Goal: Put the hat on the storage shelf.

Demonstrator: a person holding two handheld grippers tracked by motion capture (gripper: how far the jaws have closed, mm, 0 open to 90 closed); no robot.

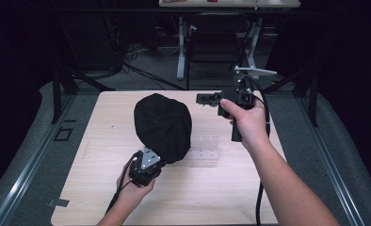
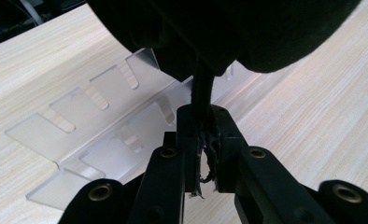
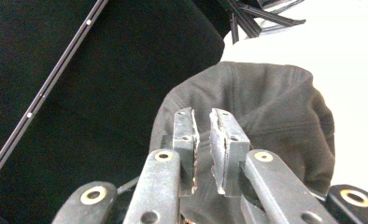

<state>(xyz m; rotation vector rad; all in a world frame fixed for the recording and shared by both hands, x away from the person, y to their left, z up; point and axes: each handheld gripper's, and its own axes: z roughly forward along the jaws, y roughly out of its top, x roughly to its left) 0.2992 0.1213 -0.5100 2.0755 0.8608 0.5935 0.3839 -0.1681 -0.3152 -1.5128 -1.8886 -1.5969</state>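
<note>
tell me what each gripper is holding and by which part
The left gripper is shut on the black cap, pinching its fabric edge at the near rim. The right gripper holds nothing; its jaws stand slightly apart, empty.

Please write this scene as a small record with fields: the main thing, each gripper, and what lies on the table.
main thing: black cap, held up over the table
left gripper: shut on an edge of the black cap, gripping it from below
right gripper: held beside the cap, apart from it; jaws nearly together, a narrow gap, nothing between them
on the table: clear plastic rack with slots, lying under the cap
table: light wood top
</note>
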